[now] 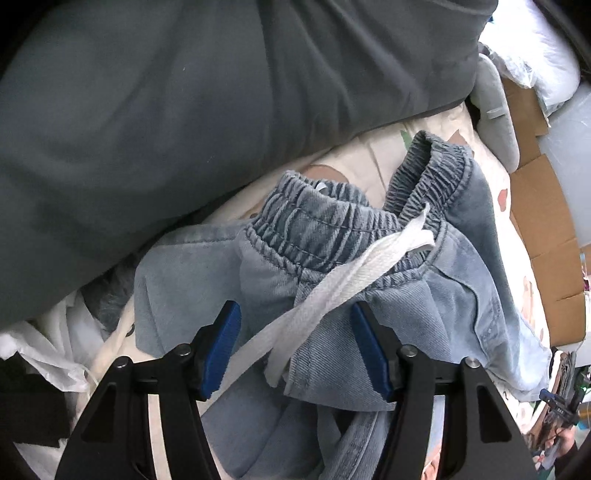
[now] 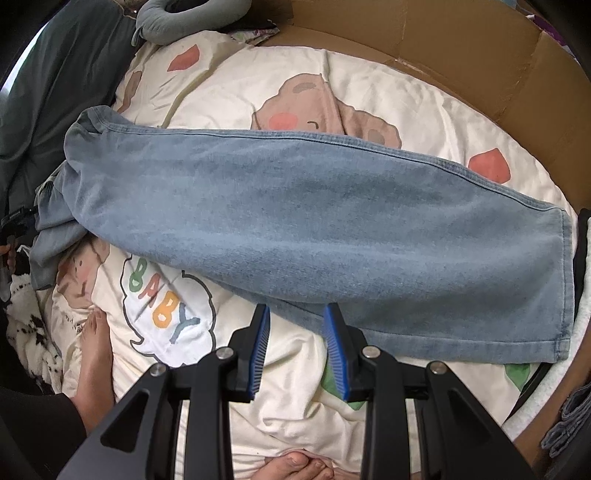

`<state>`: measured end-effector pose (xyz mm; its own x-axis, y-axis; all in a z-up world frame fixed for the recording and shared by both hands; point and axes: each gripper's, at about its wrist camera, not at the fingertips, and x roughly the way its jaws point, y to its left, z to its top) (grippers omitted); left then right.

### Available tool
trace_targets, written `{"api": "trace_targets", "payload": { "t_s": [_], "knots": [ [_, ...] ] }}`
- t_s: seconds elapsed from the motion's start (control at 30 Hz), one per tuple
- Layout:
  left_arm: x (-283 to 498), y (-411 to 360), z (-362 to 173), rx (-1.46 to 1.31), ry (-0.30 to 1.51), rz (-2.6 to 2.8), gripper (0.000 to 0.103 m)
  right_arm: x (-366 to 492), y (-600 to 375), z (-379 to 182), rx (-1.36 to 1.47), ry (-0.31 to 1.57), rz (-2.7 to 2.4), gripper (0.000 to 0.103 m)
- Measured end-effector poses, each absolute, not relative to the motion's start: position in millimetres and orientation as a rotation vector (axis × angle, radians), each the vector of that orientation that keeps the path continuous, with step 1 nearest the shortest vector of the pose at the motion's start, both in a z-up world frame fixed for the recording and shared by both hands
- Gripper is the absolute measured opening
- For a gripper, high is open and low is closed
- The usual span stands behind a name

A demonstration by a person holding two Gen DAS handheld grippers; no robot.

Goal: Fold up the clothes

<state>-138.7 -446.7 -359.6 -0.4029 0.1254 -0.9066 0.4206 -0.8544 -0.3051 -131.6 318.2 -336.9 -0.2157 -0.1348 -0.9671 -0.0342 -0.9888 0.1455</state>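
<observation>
Light blue jeans [image 1: 332, 229] lie on a cream cartoon sheet [image 2: 369, 96]. In the left wrist view their elastic waistband is bunched up, with a white drawstring [image 1: 332, 295] running diagonally across it. My left gripper [image 1: 295, 306] points down over this bunch. Its blue pads [image 1: 225, 343] stand apart, and the denim and drawstring lie loose between them. In the right wrist view one jeans leg [image 2: 314, 221] stretches flat across the sheet. My right gripper [image 2: 297, 308] is at the leg's near edge, jaws apart, with bare sheet in the gap below the tips.
A dark grey quilt [image 1: 166, 110] fills the far left. A grey neck pillow [image 2: 184, 18] and a cardboard box [image 2: 480, 55] border the sheet. A person's bare feet [image 2: 96, 350] rest on the sheet near my right gripper. White plastic bags [image 1: 48, 343] lie at the left.
</observation>
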Motion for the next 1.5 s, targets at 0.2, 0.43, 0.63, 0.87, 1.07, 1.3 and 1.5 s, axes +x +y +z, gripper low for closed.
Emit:
{"api": "trace_targets", "payload": {
  "t_s": [0.2, 0.43, 0.63, 0.87, 1.07, 1.3, 1.5],
  "knots": [
    [-136.2, -438.5, -345.1, 1.583, 0.769, -2.399, 0.011, -131.4, 319.9, -337.9, 1.918, -0.23, -2.397, 0.029],
    [-131.2, -437.1, -312.6, 1.58, 0.737, -2.415, 0.004, -129.4, 323.5, -338.3, 1.9, -0.255, -2.405, 0.029],
    [-130.3, -417.0, -282.0, 1.608, 0.72, -2.449, 0.004, -128.6, 331.0, -340.1, 1.877, -0.325, -2.424, 0.029],
    [-150.5, -375.3, -252.4, 1.629, 0.771, -2.513, 0.004, -129.2, 330.6, -344.9, 1.844, -0.397, -2.425, 0.029],
    [-169.8, -345.1, -240.9, 1.655, 0.801, -2.551, 0.004, -132.3, 326.6, -343.2, 1.813, -0.412, -2.428, 0.029],
    [-191.8, -309.4, -246.6, 1.729, 0.908, -2.548, 0.004, -132.9, 328.4, -344.5, 1.807, -0.43, -2.429, 0.029],
    [-202.1, -278.9, -255.9, 1.797, 0.971, -2.55, 0.004, -131.8, 331.2, -347.5, 1.818, -0.441, -2.425, 0.029]
  ]
}}
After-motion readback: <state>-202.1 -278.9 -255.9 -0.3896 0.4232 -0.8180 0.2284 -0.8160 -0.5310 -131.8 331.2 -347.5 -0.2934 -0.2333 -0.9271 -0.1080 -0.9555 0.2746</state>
